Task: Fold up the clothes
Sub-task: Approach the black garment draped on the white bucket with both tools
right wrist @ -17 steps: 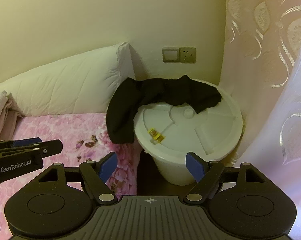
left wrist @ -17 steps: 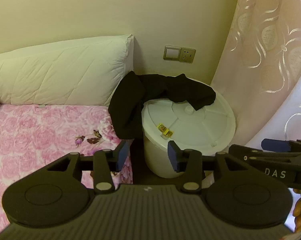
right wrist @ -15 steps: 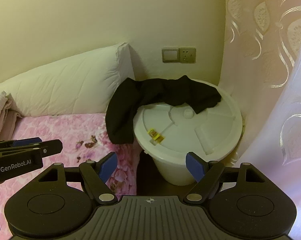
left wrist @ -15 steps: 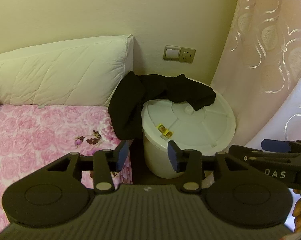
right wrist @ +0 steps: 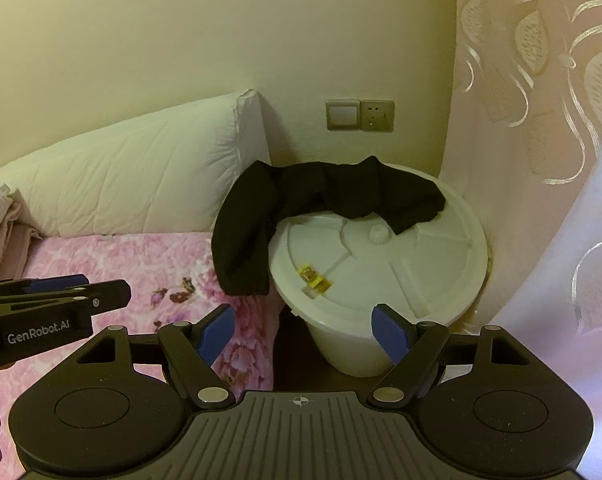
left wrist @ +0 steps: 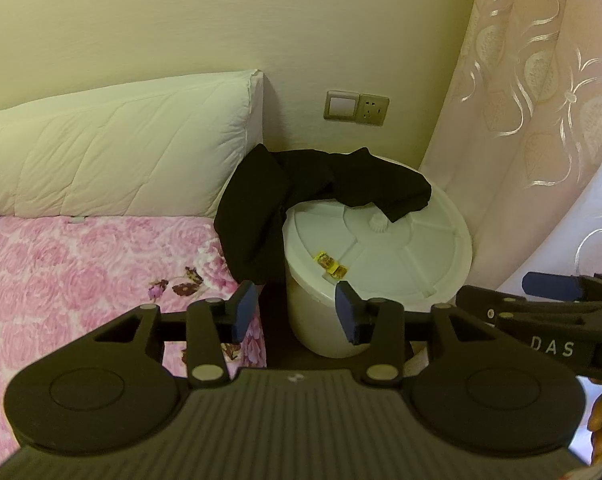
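A black garment (left wrist: 301, 196) (right wrist: 301, 204) lies draped over the far rim of a white lidded bucket (left wrist: 381, 256) (right wrist: 385, 276), one end hanging down the bucket's left side next to the bed. My left gripper (left wrist: 297, 312) is open with nothing between its blue pads, well short of the garment. My right gripper (right wrist: 305, 332) stands open wider, also empty, in front of the bucket. Each gripper shows at the other view's edge: the right gripper (left wrist: 549, 286) at the right, the left gripper (right wrist: 61, 284) at the left.
A bed with a pink rose-patterned cover (left wrist: 81, 272) (right wrist: 121, 264) fills the left, a white pillow (left wrist: 113, 160) (right wrist: 133, 180) against the wall. A dark gap separates bed and bucket. A patterned curtain (left wrist: 541, 120) (right wrist: 541, 120) hangs at the right. A wall switch and socket (left wrist: 357, 107) sit above the bucket.
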